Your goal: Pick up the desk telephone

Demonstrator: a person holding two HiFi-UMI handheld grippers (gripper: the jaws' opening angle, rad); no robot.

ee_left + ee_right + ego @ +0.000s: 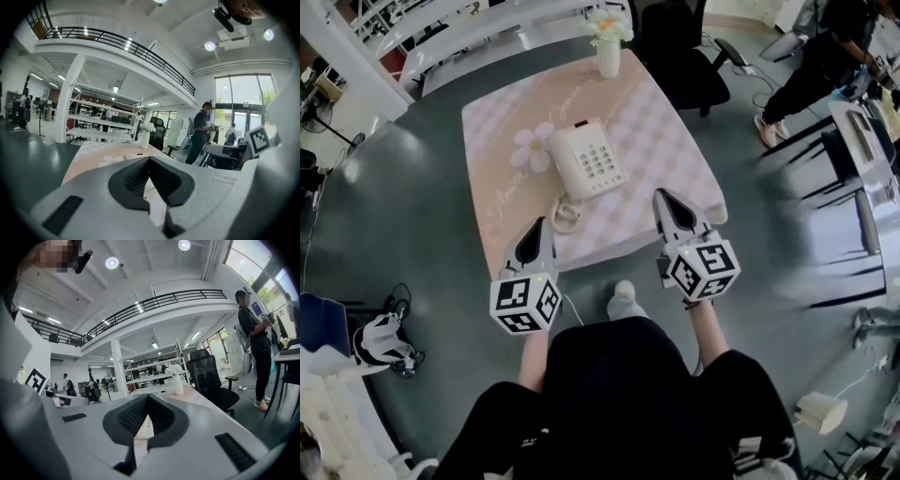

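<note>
A white desk telephone (585,157) with a grey keypad sits near the middle of a low table under a pink checked cloth (666,141); its coiled cord (565,217) loops toward the near edge. My left gripper (541,224) is shut and empty at the table's near-left edge, just short of the cord. On the near-right edge my right gripper (660,196) is also shut and empty, to the right of the phone. In the left gripper view the left gripper (149,159) has its jaws closed tip to tip, and so does the right gripper (147,397) in the right gripper view.
A white vase of flowers (608,42) stands at the table's far edge, with a black office chair (689,56) behind it. A flower-shaped coaster (532,148) lies left of the phone. A person (825,47) stands by desks at the far right. Grey floor surrounds the table.
</note>
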